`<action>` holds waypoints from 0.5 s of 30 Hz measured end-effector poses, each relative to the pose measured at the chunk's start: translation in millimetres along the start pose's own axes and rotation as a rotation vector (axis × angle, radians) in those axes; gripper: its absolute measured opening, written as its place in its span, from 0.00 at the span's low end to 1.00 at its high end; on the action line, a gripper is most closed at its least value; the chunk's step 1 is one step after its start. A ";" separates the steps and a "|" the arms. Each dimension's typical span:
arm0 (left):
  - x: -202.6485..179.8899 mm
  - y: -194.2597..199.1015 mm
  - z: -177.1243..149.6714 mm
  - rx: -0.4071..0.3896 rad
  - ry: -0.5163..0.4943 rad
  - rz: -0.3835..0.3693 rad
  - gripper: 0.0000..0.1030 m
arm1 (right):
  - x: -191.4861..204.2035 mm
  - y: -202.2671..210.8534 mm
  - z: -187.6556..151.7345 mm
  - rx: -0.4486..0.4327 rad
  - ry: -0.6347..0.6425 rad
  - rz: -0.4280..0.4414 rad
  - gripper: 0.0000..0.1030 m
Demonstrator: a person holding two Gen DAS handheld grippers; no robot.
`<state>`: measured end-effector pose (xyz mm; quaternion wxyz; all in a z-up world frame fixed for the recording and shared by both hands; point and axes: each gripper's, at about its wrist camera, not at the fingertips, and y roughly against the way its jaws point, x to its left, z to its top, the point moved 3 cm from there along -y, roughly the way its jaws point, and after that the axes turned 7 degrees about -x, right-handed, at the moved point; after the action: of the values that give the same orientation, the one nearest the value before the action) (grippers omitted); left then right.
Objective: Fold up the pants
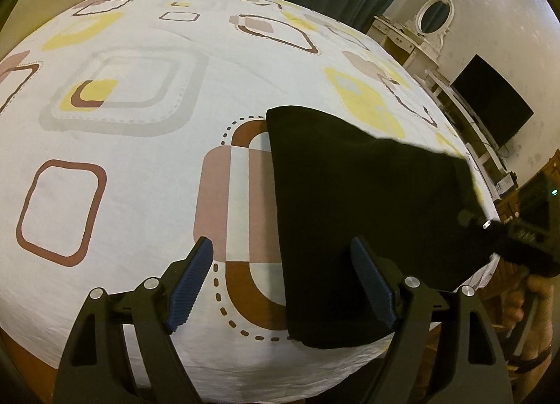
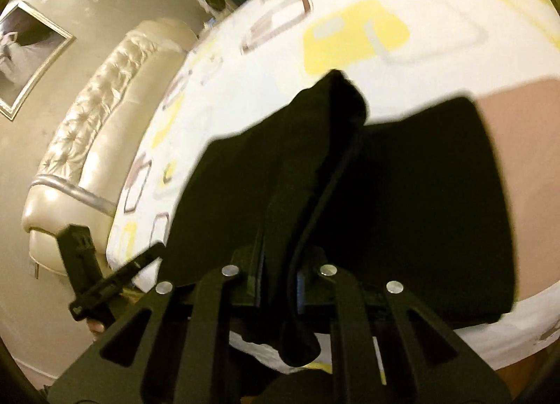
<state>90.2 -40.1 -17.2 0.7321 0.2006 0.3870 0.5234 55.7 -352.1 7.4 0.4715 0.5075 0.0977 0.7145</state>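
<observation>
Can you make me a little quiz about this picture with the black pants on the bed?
1. True or false: the right gripper is shut on the pants.
2. What colour are the pants?
3. The left gripper is: A open, B shut on the pants.

Key: 1 true. 2 black. 3 A.

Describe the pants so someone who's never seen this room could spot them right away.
Start at the big bed with the white sheet printed in yellow and brown rounded squares. Near its front edge lie the black pants, folded flat, one edge pinched by the right gripper. They are the only solid dark thing on that pale sheet.
</observation>
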 end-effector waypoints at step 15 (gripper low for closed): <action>-6.1 -3.7 -6.6 0.020 -0.023 0.000 0.77 | -65.9 36.5 21.7 -0.061 -0.066 -0.089 0.11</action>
<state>86.3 -47.9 -21.7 0.7345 0.2138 0.3837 0.5173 55.1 -430.0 -1.6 0.5211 0.5113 0.0825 0.6784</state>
